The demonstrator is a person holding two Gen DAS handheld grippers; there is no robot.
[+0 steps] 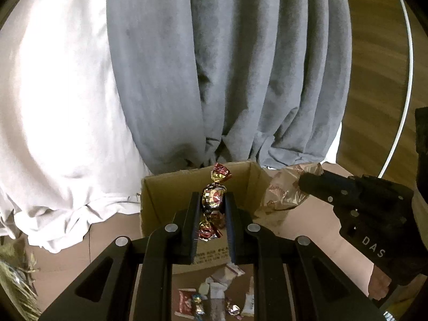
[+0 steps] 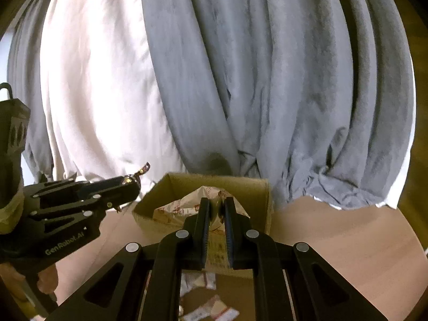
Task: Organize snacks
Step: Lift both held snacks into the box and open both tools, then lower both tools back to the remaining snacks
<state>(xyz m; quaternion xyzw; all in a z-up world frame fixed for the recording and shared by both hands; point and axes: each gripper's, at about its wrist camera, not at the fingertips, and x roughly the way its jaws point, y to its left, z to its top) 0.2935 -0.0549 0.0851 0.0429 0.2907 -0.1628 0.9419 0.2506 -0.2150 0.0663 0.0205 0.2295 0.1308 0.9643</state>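
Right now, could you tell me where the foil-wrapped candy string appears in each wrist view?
Left wrist: foil-wrapped candy string at lower centre, clamped upright in the left gripper.
Right wrist: only its tip shows at left, poking past the left gripper.
Shared landmark: cardboard box.

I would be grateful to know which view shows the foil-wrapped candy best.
The left wrist view: the foil-wrapped candy sits centred and sharp, pinched in the left tool. The right wrist view shows only a twisted wrapper end poking past that tool at the left edge.
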